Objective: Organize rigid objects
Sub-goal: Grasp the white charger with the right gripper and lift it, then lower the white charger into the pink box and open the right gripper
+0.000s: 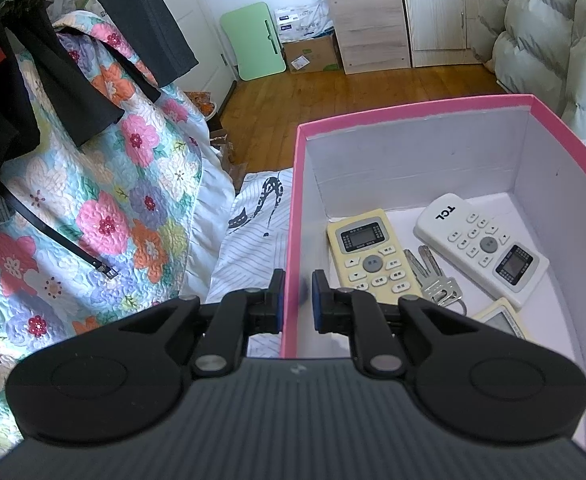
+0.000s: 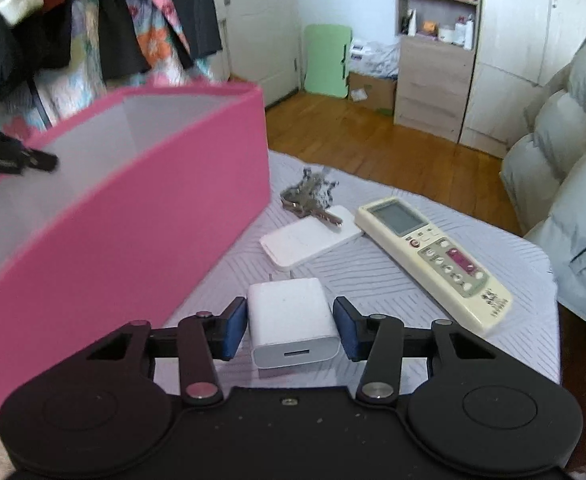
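Observation:
My left gripper (image 1: pixel 296 300) is shut on the left wall of the pink box (image 1: pixel 291 248), one finger outside and one inside. Inside the box lie a cream remote (image 1: pixel 371 254), a white TCL remote (image 1: pixel 481 244), keys (image 1: pixel 433 276) and part of another cream device (image 1: pixel 499 320). In the right wrist view the pink box (image 2: pixel 141 216) is at the left. My right gripper (image 2: pixel 291 326) straddles a white charger block (image 2: pixel 291 320) on the bed; a narrow gap shows on the right side. Beyond it lie a white flat device (image 2: pixel 309 244), keys (image 2: pixel 313 198) and a cream remote (image 2: pixel 433 260).
A striped grey sheet (image 2: pixel 393 300) covers the bed. A floral quilt (image 1: pixel 105 184) and dark clothes hang at the left. Wooden floor (image 1: pixel 333 96), a cabinet (image 1: pixel 373 24) and a puffy coat (image 2: pixel 565 160) lie beyond the bed edge.

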`<state>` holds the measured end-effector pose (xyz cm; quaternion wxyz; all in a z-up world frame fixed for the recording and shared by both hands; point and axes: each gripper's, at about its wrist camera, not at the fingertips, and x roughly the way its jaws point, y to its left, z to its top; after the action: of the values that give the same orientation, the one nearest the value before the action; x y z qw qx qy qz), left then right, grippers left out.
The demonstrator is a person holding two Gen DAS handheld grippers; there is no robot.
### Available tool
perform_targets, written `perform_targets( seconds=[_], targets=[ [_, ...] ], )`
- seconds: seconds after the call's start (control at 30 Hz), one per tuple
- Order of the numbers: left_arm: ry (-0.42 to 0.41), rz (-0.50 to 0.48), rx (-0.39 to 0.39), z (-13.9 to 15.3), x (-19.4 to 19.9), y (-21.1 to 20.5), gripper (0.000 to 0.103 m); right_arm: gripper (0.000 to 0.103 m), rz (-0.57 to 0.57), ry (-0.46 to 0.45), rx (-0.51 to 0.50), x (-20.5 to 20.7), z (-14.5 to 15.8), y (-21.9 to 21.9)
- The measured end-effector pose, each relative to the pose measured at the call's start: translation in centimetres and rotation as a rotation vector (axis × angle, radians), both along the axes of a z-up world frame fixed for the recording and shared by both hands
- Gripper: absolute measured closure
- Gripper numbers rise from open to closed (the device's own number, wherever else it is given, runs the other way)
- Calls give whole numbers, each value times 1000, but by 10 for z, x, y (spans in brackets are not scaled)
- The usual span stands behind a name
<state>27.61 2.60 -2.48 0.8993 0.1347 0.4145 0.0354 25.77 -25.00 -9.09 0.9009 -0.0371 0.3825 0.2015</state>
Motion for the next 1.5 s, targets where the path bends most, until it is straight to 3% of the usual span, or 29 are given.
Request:
perform_targets(
  seconds=[0.13, 0.27, 0.47, 0.67, 0.93, 1.07, 1.17, 1.3, 1.5],
  targets=[
    [-1, -4, 10, 0, 0, 0, 91, 50, 6, -106, -48, -24, 37, 6],
    [-7, -1, 10, 0, -1, -1, 91, 50, 76, -160, 2, -41, 84, 14],
    [-9, 1, 11, 0, -1, -2, 91, 50, 354, -79, 24, -50, 122, 66],
    [-11, -2, 15, -1, -1, -2, 91, 50, 556, 88, -202, -25, 106, 131],
    [-21, -9, 9, -1, -3, -2, 91, 50, 596, 292, -279, 8, 66, 173],
    [-22, -8, 8, -1, -3, -2, 91, 50, 567, 338, -345, 16, 48, 178],
    [-23, -10, 9, -1, -3, -2, 91, 50, 572, 379, -340, 17, 37, 179],
    [-27, -12, 18, -2, -2, -4, 91, 49, 568, 324, -355, 7, 39, 176],
    [-34, -14, 28, -2, -5, -8, 91, 49, 450, 169, -152, -12, 96, 129]
  ],
)
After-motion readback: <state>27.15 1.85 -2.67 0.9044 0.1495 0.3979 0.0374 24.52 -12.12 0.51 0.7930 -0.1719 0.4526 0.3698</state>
